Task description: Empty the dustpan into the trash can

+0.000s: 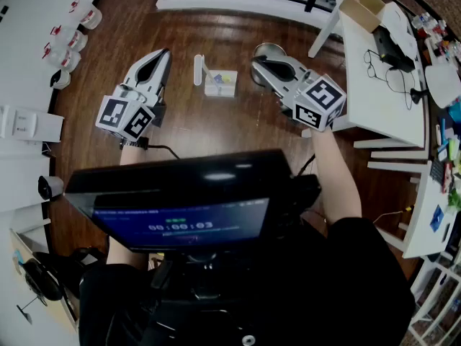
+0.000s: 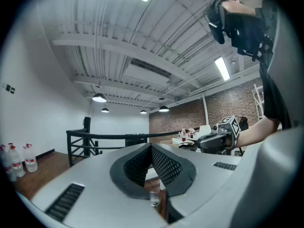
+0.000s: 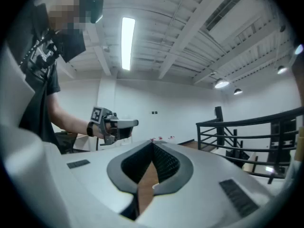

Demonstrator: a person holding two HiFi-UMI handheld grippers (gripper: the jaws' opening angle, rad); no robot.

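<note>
Screen (image 1: pixel 180 207) blocks lower view; white table (image 1: pixel 358 92) beside trash can (image 1: pixel 268 47).

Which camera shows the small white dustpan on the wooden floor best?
The head view: it looks down on the small white dustpan lying unobstructed on the brown wooden floor. The left and right gripper views look level across the room; the dustpan cannot be made out in either.
</note>
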